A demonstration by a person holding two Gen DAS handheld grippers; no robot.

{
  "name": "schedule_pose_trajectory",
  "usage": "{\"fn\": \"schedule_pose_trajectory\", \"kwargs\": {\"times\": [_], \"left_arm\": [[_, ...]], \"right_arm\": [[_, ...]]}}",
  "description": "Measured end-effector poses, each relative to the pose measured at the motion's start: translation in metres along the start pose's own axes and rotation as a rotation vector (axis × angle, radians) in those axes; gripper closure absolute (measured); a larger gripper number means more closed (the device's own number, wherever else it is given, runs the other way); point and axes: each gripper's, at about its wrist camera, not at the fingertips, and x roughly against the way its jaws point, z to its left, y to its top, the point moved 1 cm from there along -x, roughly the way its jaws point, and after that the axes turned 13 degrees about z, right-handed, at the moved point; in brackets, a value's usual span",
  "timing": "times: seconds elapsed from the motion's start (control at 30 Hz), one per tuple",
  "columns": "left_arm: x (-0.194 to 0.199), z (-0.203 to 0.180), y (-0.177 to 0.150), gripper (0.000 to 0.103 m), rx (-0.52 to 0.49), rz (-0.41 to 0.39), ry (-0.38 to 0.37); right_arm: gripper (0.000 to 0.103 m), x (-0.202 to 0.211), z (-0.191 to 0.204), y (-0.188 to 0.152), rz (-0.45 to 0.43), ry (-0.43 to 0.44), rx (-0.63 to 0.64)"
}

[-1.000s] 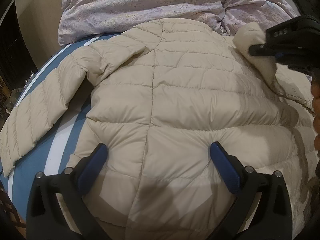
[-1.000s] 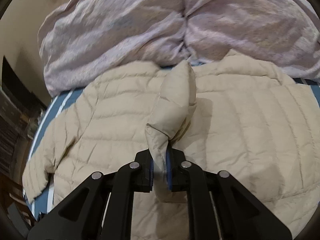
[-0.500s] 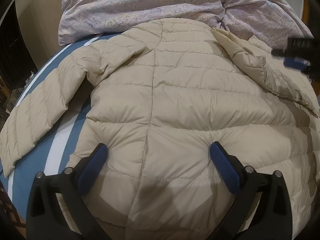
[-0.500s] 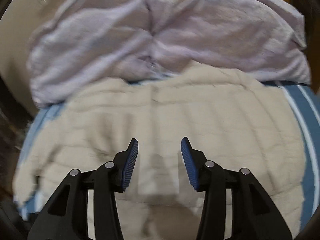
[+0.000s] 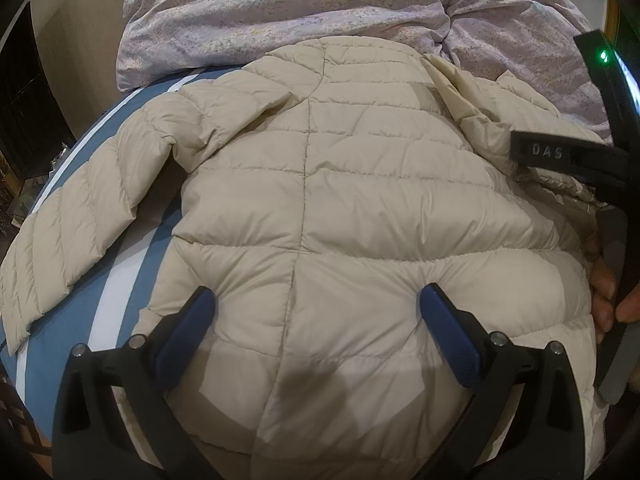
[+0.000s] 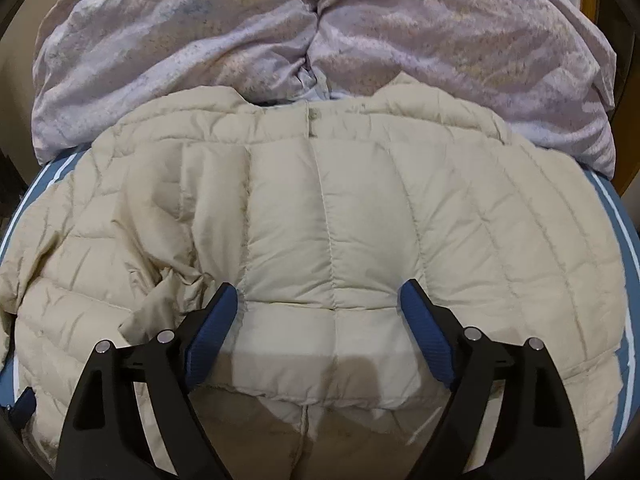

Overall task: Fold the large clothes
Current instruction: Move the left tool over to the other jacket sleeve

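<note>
A beige quilted puffer jacket lies spread on the bed, back up. Its left sleeve stretches out over the blue sheet. Its right sleeve lies folded in over the back; it fills the middle of the right wrist view. My left gripper is open and empty, low over the jacket's lower back. My right gripper is open and empty, just above the folded sleeve; its black body shows at the right edge of the left wrist view.
A crumpled lilac duvet is piled behind the jacket's collar, also in the right wrist view. The blue sheet with white stripes shows to the left. Dark furniture stands off the bed's left side.
My right gripper let go of the right sleeve, which now lies folded over the jacket's back, then opened wide and drew back lower. My left gripper has not moved.
</note>
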Motion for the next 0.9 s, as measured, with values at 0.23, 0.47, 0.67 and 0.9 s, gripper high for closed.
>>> {"fn": "schedule_pose_trajectory", "kwargs": {"times": [0.23,0.47,0.67,0.9], "left_arm": [[0.000,0.000,0.000,0.002,-0.001,-0.001,0.002],[0.002,-0.001,-0.001,0.002,0.003,-0.003,0.018],[0.024,0.027,-0.010,0.002,0.051,-0.017,-0.017],[0.056,0.125,-0.022,0.002,0.208,-0.065,0.118]], "right_arm": [[0.006,-0.006,0.007,-0.003,0.008,-0.021,0.025],[0.001,-0.008,0.006,0.001,0.027,-0.009,0.024],[0.001,-0.008,0.005,0.002,0.027,0.002,0.022],[0.001,-0.006,0.002,0.000,0.018,0.028,0.014]]}}
